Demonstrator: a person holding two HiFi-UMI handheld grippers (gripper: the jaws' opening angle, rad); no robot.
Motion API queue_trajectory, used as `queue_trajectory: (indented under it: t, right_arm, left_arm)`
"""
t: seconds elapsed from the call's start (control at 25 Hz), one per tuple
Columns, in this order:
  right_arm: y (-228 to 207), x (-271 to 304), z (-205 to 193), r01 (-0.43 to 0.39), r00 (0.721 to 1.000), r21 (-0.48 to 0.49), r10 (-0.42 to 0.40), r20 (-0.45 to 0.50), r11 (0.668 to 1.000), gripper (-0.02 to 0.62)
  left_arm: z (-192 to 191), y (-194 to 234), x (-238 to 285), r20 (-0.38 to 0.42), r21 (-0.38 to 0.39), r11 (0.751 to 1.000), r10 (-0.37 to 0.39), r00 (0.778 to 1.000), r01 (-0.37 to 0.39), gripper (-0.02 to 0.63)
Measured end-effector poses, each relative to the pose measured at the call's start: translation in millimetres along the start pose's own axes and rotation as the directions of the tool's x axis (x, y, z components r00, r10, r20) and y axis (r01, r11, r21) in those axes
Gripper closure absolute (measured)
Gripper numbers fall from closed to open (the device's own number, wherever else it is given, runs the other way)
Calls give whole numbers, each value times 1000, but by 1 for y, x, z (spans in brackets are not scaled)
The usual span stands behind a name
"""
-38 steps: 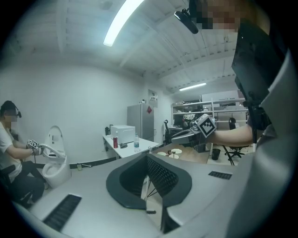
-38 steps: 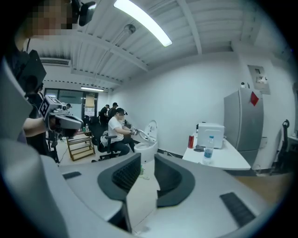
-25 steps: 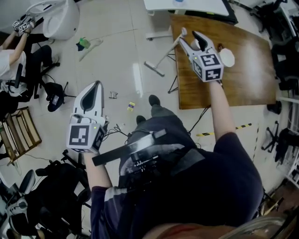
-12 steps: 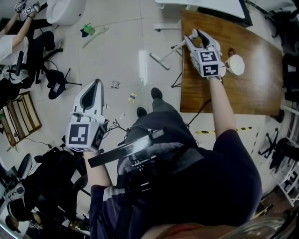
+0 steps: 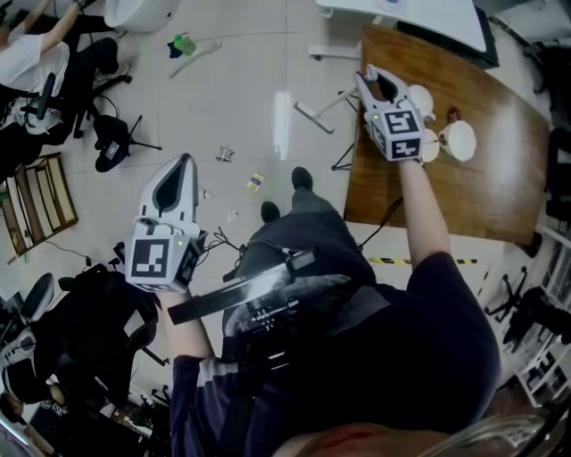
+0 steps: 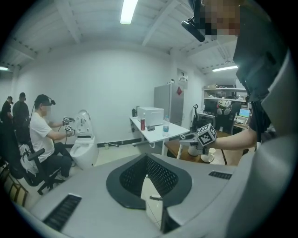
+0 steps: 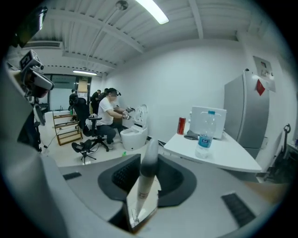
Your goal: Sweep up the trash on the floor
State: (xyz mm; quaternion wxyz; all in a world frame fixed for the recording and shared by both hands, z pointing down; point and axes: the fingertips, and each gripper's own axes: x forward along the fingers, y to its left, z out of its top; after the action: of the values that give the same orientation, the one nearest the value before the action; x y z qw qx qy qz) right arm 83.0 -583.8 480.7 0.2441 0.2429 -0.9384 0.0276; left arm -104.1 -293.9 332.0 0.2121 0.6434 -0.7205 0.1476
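Observation:
A long white handle with a flat sweeping head on the floor leans against the brown table. My right gripper is at the handle's top. In the right gripper view the grey-tipped handle stands between the jaws of my right gripper; the jaws have just been closing, and floor still shows on both sides of it. Small scraps of trash lie on the pale floor. Above them my left gripper hangs shut and empty, its jaws meeting.
White cups stand on the brown table beside my right hand. A white desk is behind it. A green and blue item lies far left. A seated person, a black stool and a wooden rack line the left.
My right gripper has come down onto the top of the handle and its jaws have narrowed around it. The left gripper has stayed over the floor, shut.

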Motion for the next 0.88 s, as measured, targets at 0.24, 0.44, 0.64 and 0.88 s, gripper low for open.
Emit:
queue_trajectory:
  t: [0.24,0.44,0.64,0.88]
  right_arm:
    - [43,2,9,-110,994,-66,110,2,992,477]
    - [82,5,36,-193,980,-142,197,13,971,477]
    - [123,2,76,-247,965,-146,257,57,958,479]
    - [222,-31,141,-313,927,-204,345,145,928,479]
  left_arm:
    - [-7,8,-19,-3,-21,997,72,997,-72,604]
    - [-30,27,-40,-24,-1,990,138,990,-138,604]
    - [-48,40,-61,31,-90,990,111,993,-108,604]
    - [-62,41,-72,122,-108,986,-114,986,128,604]
